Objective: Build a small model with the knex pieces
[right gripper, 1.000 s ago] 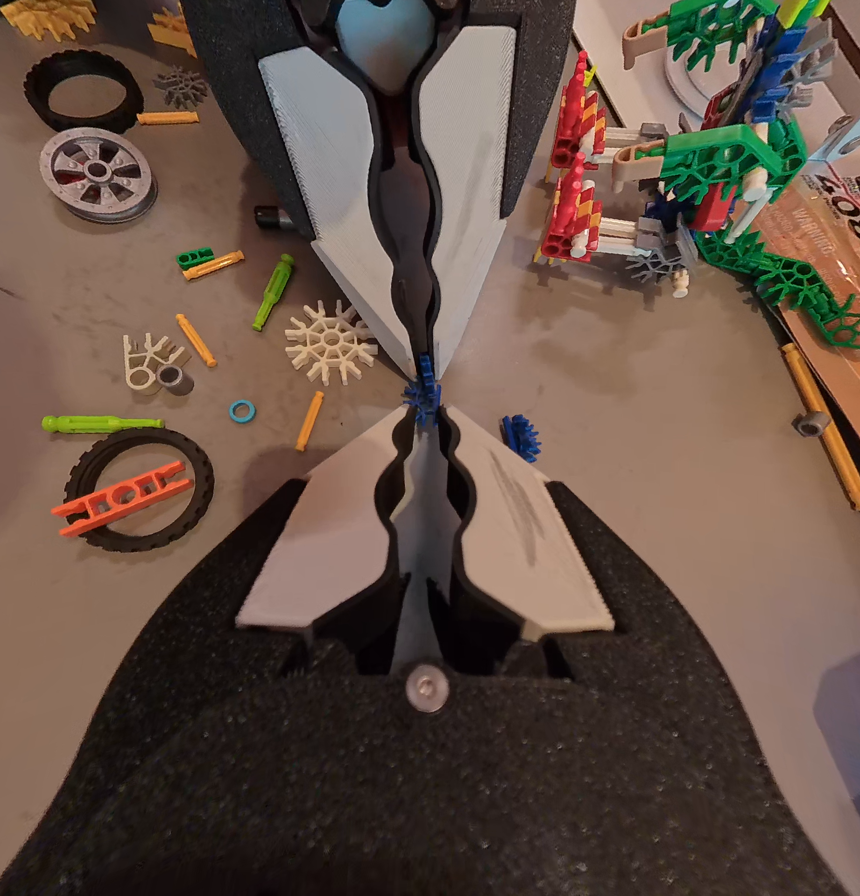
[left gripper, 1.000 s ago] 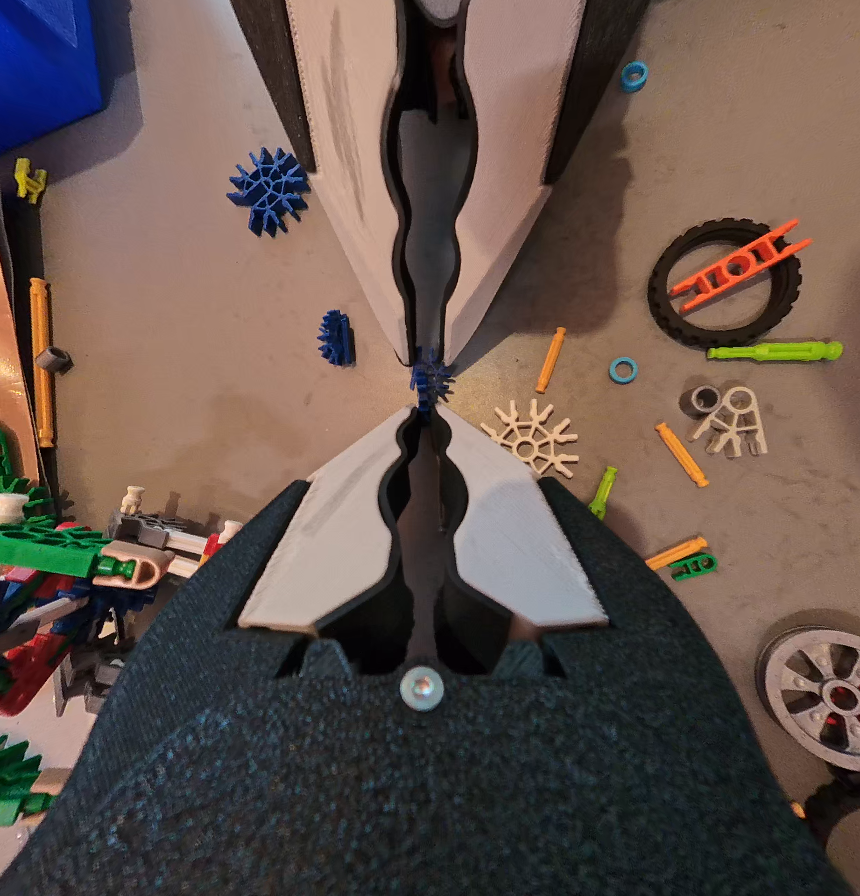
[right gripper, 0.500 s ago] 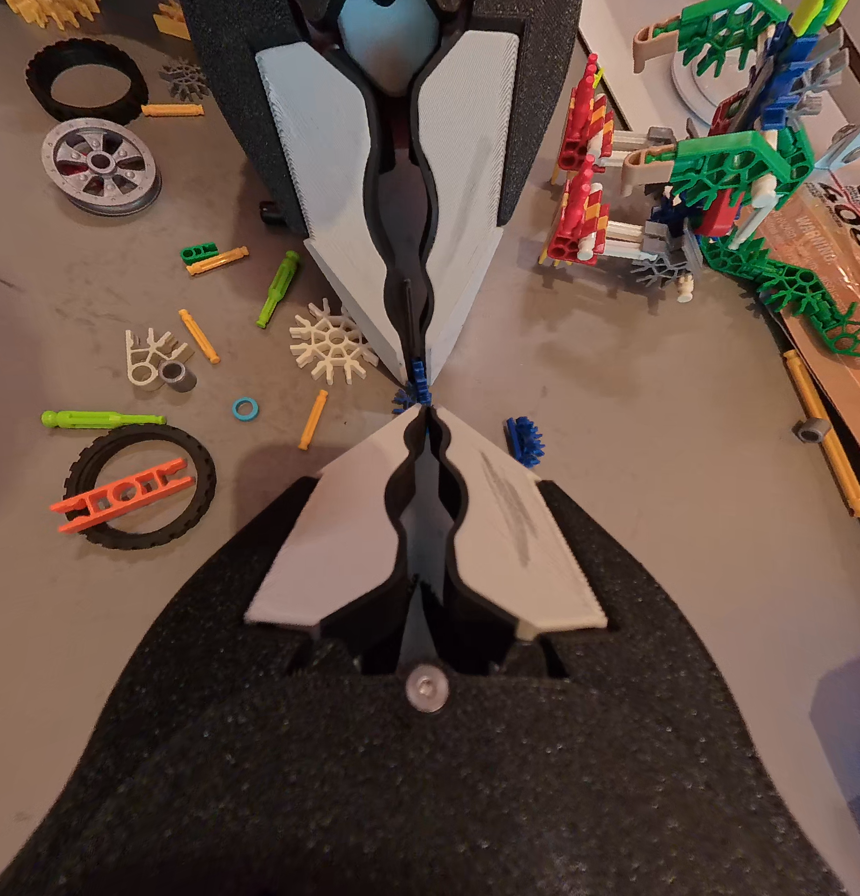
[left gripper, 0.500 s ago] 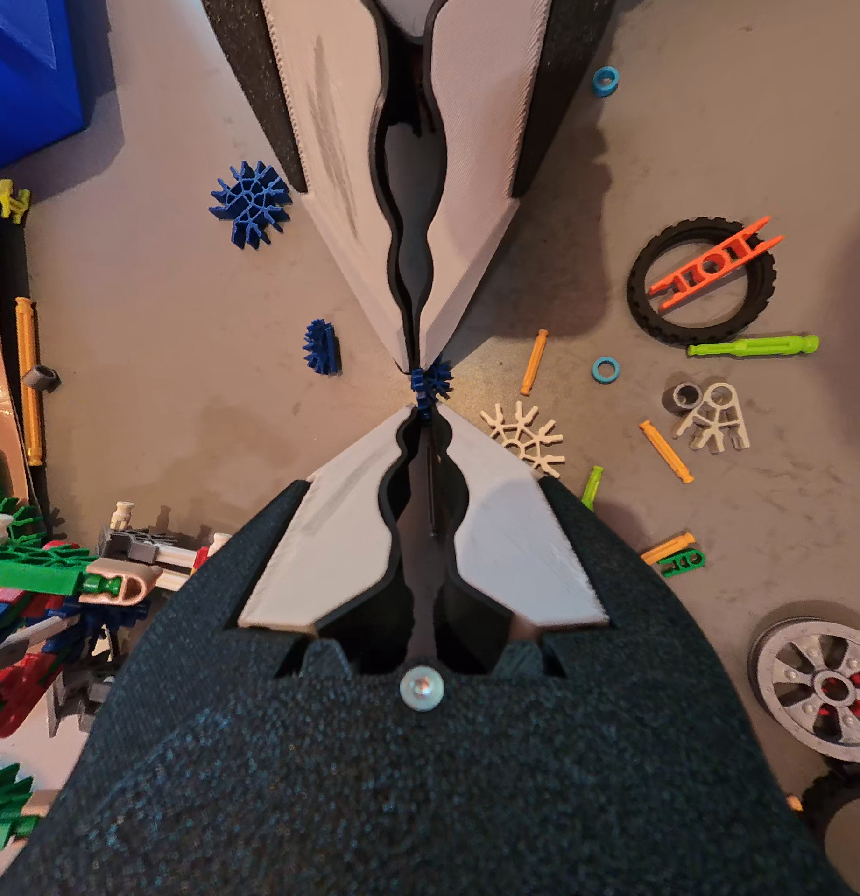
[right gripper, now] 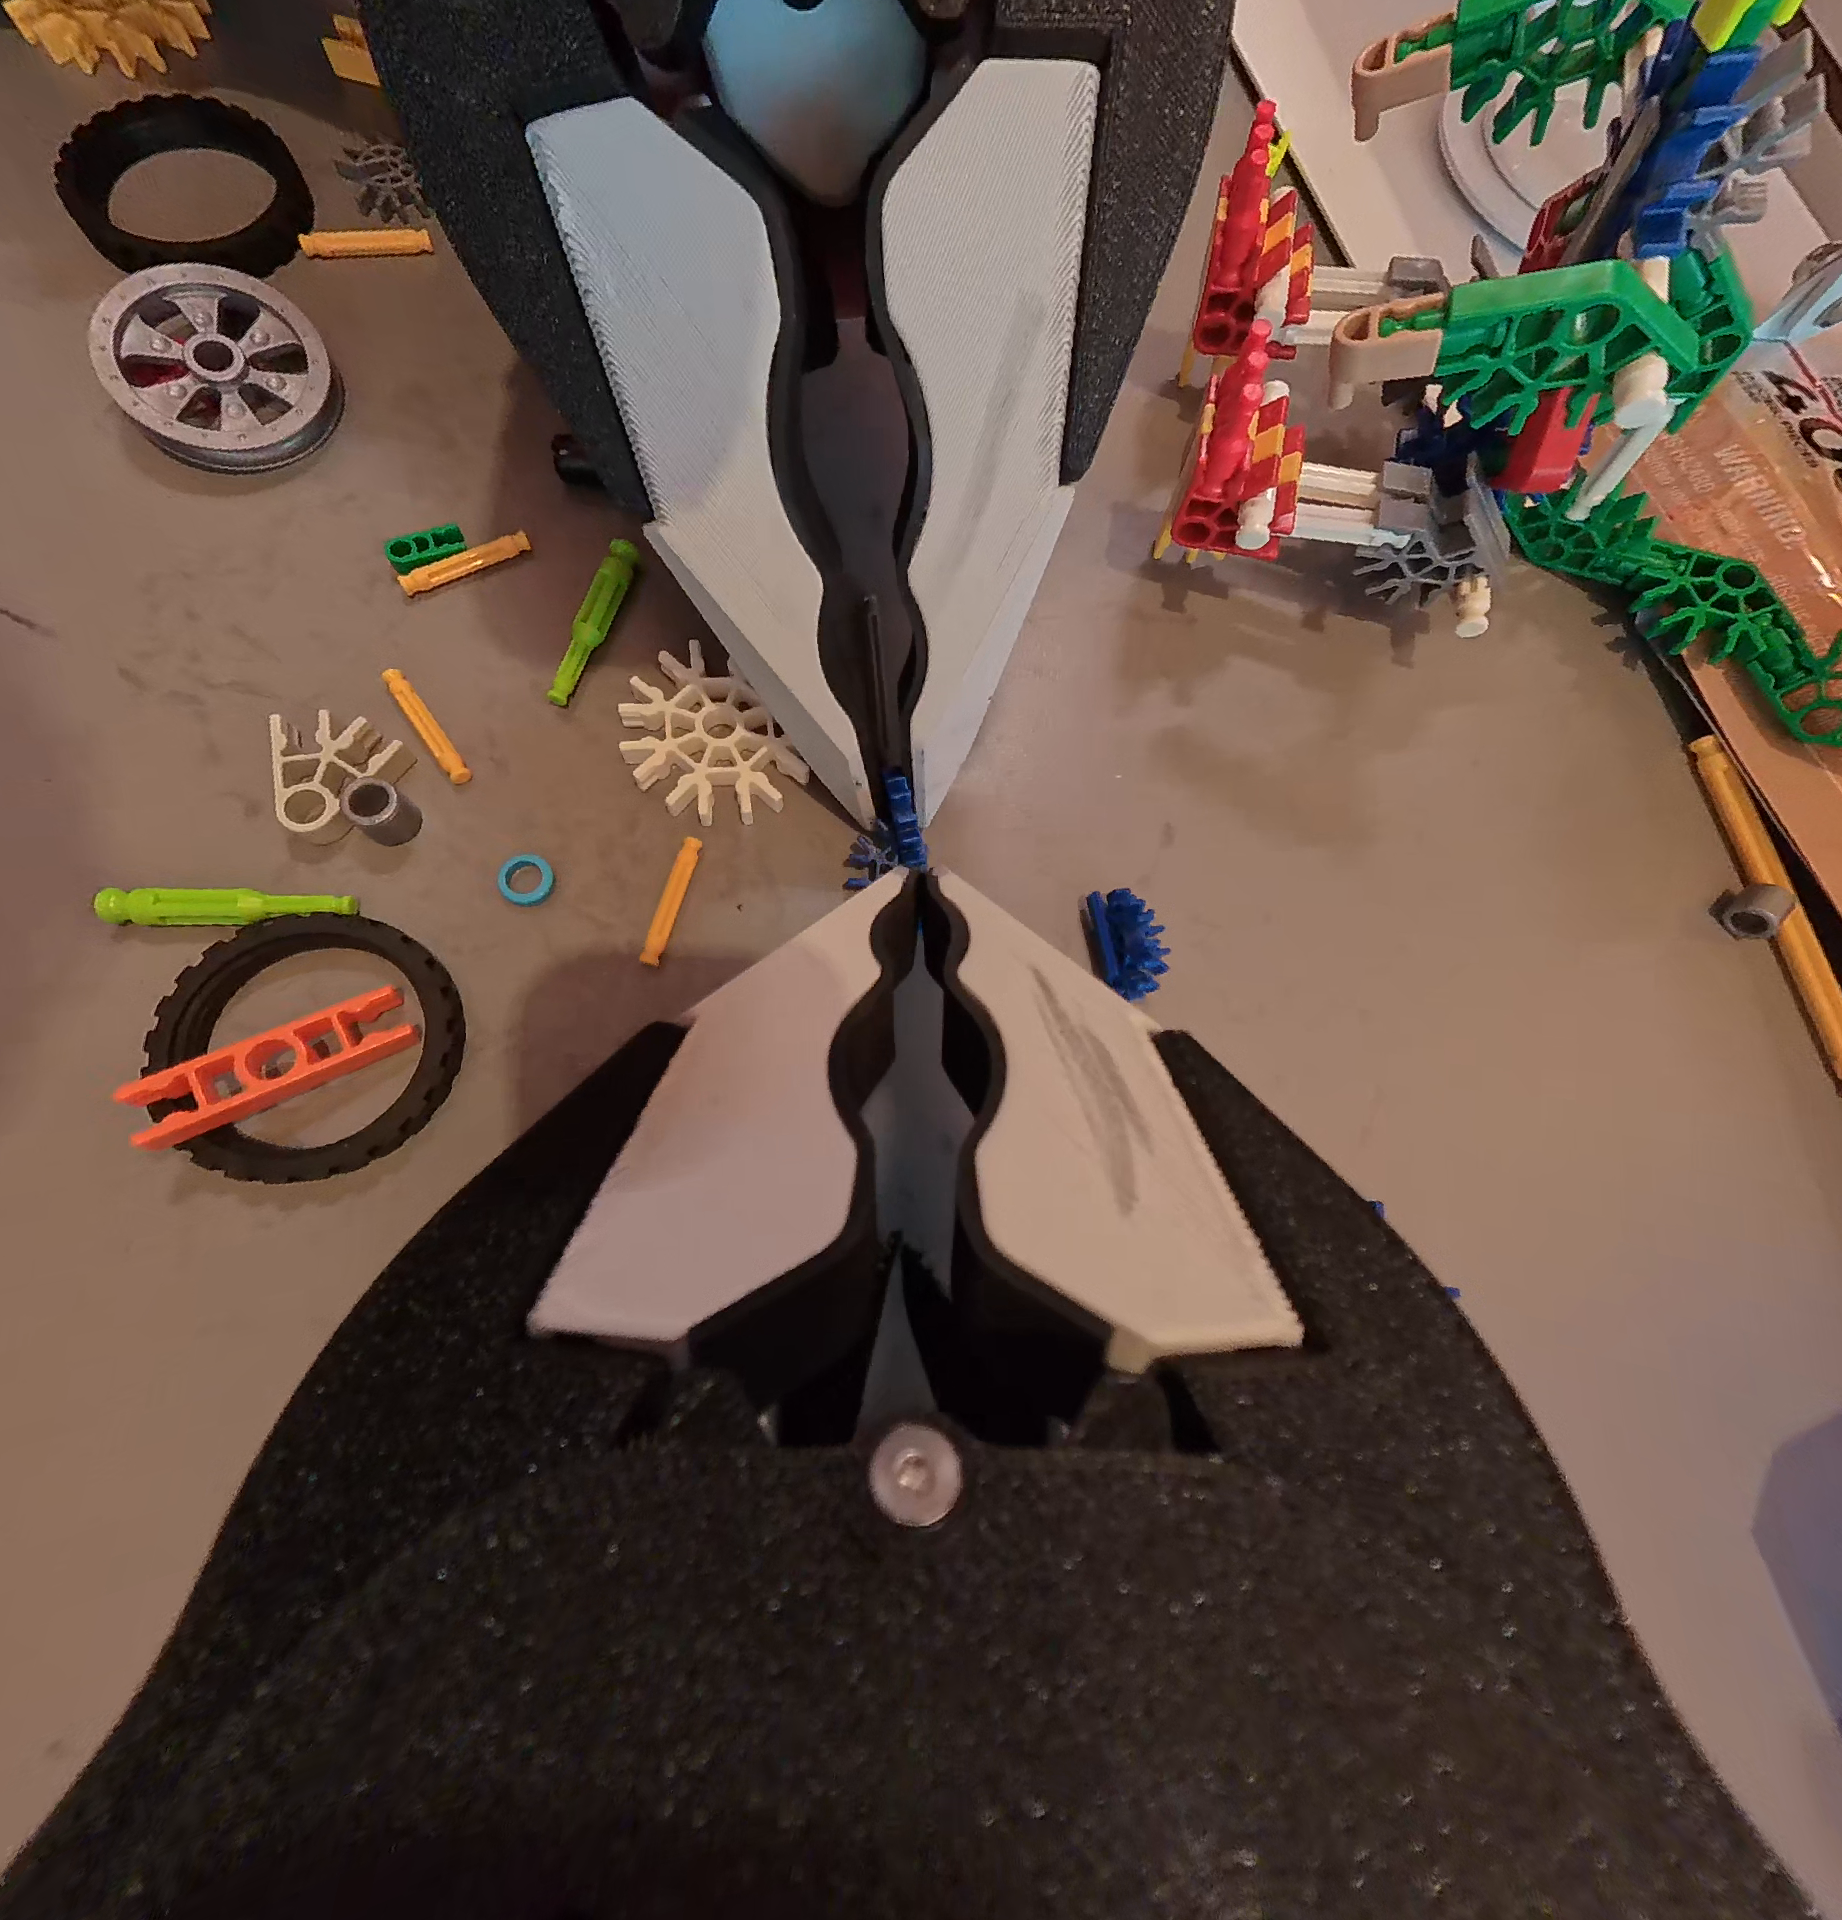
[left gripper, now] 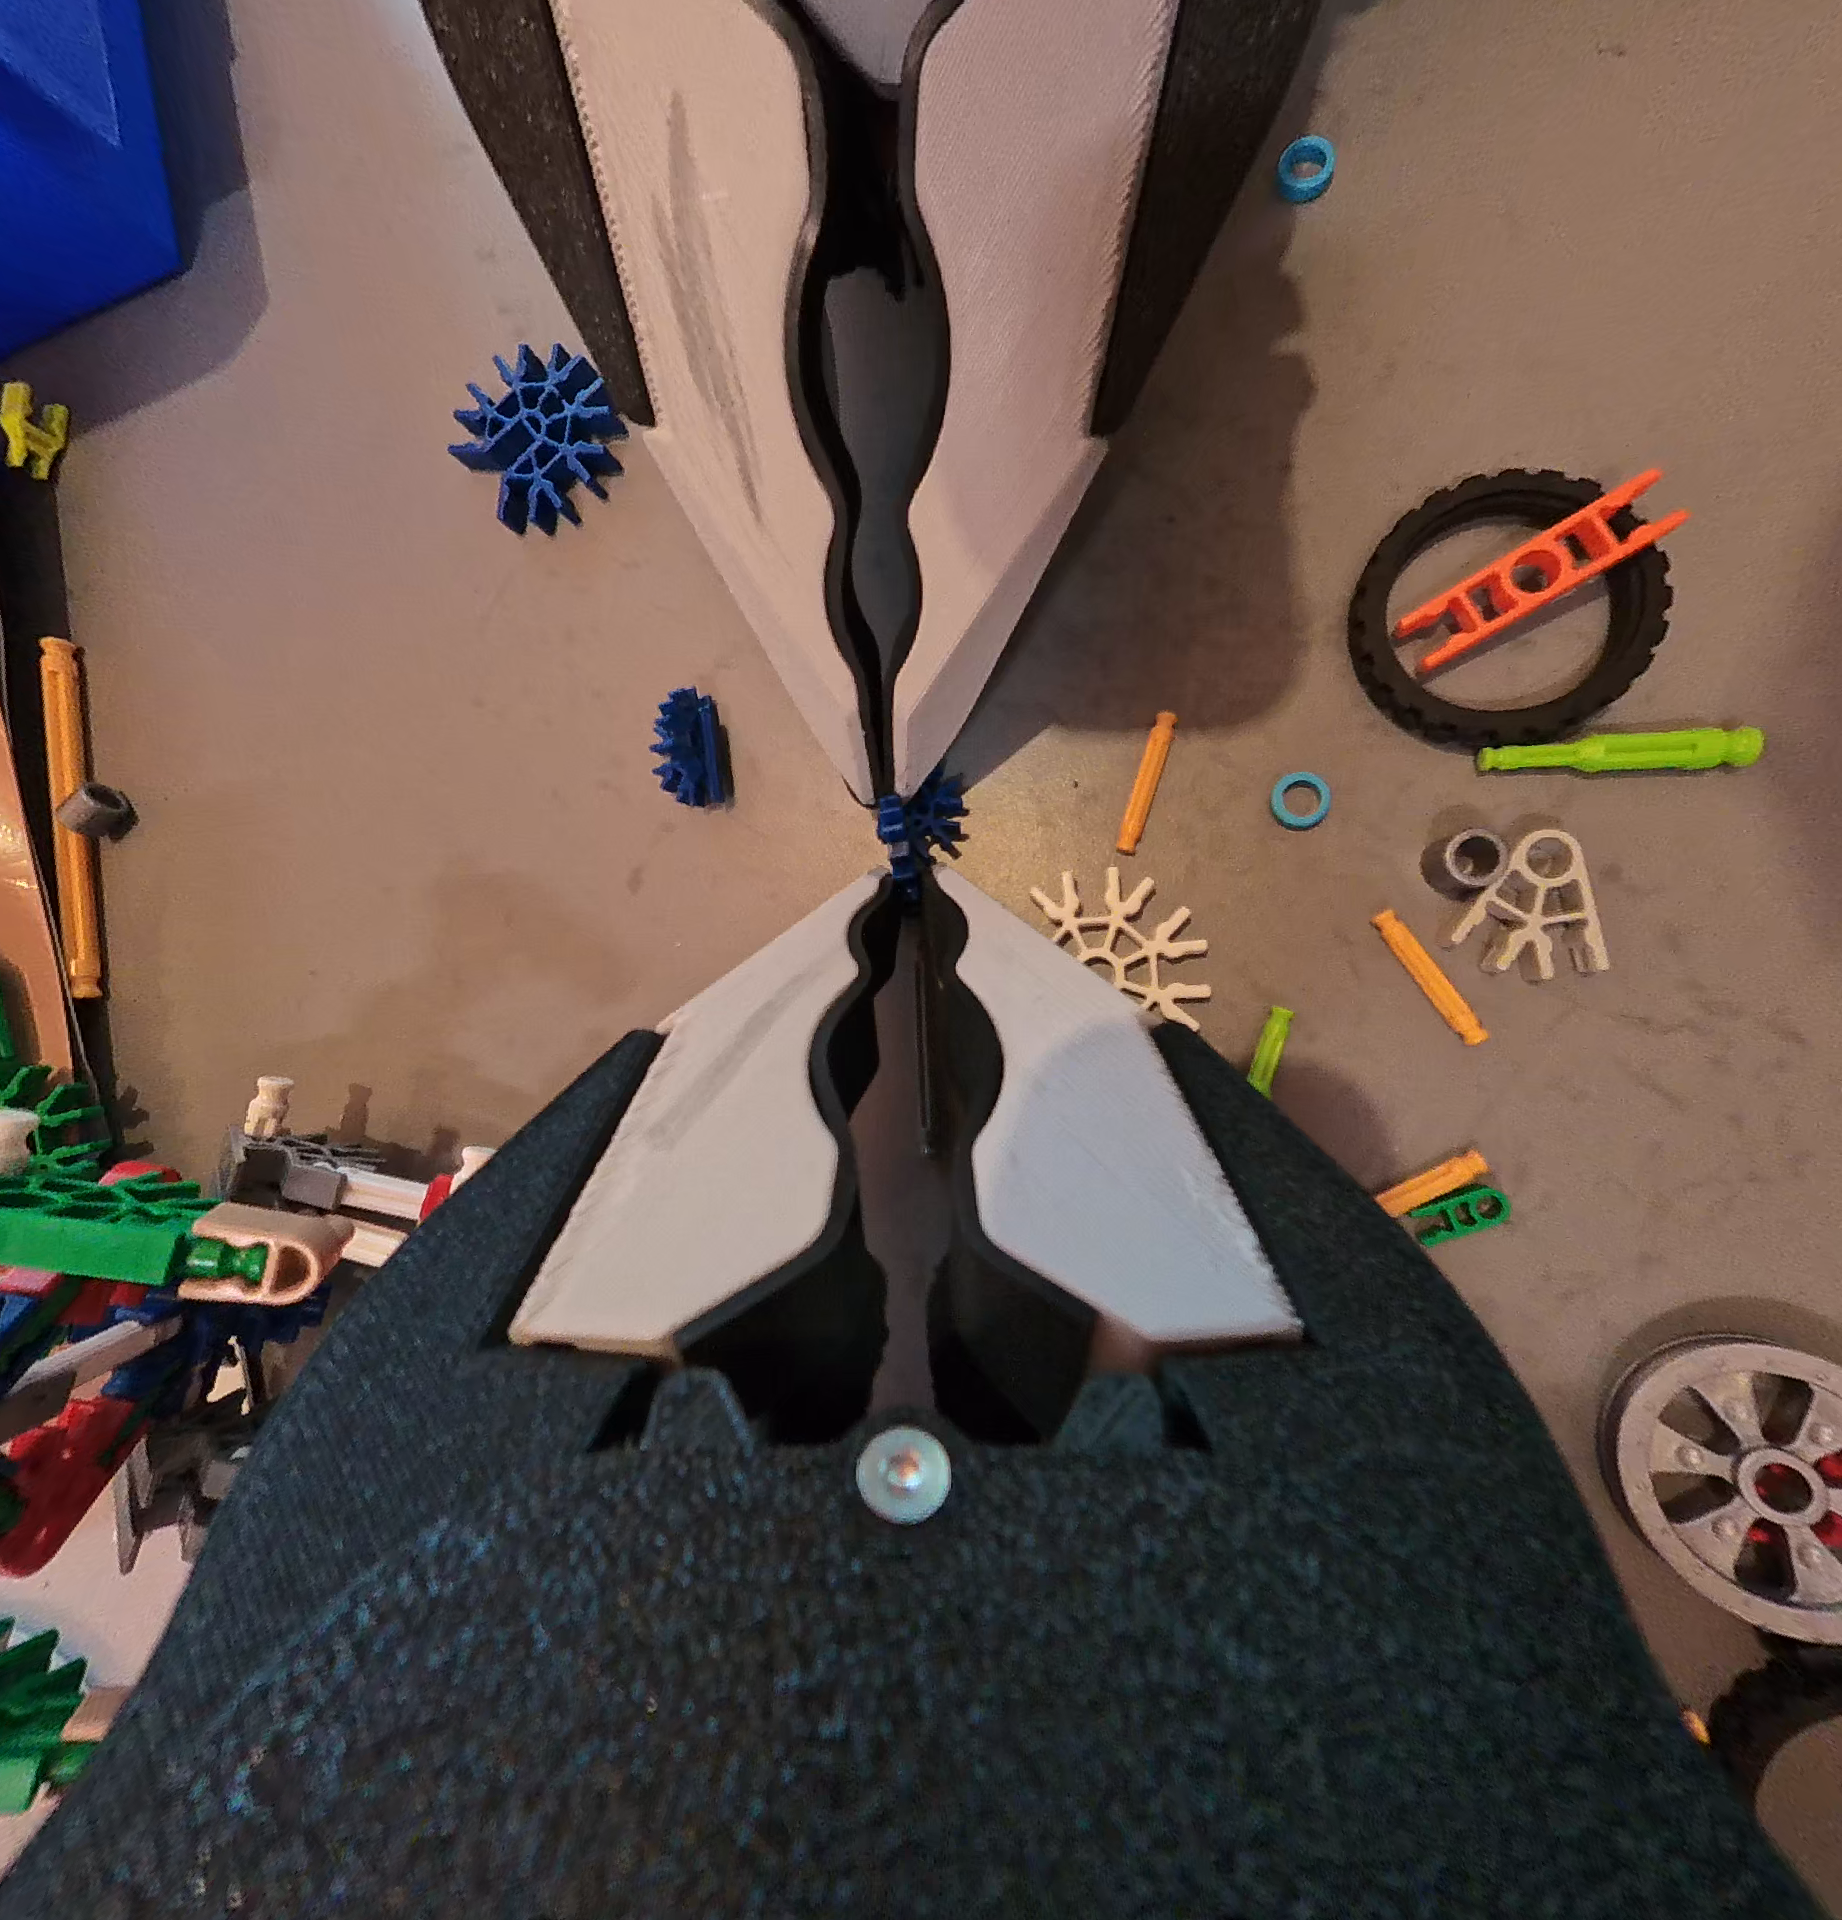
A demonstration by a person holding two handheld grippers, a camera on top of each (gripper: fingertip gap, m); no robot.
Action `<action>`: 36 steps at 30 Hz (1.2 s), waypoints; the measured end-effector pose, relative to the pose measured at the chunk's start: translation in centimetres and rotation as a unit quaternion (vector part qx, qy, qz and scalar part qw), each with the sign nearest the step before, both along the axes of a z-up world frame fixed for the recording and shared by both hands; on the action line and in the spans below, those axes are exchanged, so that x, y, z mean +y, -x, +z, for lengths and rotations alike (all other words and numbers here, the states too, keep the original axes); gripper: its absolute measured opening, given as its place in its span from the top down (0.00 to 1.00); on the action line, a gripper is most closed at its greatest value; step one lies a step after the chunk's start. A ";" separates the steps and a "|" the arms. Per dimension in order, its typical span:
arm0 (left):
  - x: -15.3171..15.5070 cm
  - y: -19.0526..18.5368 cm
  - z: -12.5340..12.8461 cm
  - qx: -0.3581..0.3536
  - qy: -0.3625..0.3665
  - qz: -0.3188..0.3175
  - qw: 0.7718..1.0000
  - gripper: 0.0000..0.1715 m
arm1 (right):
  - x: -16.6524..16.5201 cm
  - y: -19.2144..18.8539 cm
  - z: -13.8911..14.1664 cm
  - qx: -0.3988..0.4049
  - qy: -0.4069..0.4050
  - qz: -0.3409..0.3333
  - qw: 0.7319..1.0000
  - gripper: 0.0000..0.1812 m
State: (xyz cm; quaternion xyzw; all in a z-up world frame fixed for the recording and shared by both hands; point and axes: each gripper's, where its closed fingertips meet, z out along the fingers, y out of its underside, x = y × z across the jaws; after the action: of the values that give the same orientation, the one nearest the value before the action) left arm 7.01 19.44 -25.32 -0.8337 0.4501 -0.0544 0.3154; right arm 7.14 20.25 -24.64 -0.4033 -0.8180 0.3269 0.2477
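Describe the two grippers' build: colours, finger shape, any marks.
Both match. The left gripper and right gripper each have a black, grainy body with a silver screw at its centre, and two pale grey ridged fingers tapering to points, lined with wavy black pads. The right gripper's fingers carry dark grey scuff streaks. No cables or sleeves show.

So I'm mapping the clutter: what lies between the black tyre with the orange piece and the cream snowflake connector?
In the left wrist view, between the black tyre and the cream snowflake connector: an orange rod and a light blue ring.
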 end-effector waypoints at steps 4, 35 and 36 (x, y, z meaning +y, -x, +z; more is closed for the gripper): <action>0.0 0.0 0.0 -0.004 0.001 -0.001 1.000 1.00 | 0.0 0.0 0.0 0.000 -0.001 -0.001 1.000 1.00; 0.2 -0.1 0.0 -0.007 -0.001 0.001 1.000 0.99 | -0.2 -0.9 -0.5 -0.022 -0.007 0.010 1.000 0.94; 0.2 -0.1 0.0 -0.006 -0.001 0.001 1.000 1.00 | -0.2 -0.9 -0.5 -0.021 -0.007 0.011 1.000 0.94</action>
State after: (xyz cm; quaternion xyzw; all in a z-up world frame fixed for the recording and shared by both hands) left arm 7.12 19.63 -25.36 -0.8333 0.4475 -0.0591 0.3191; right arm 8.01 20.04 -25.14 -0.3993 -0.8297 0.3151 0.2300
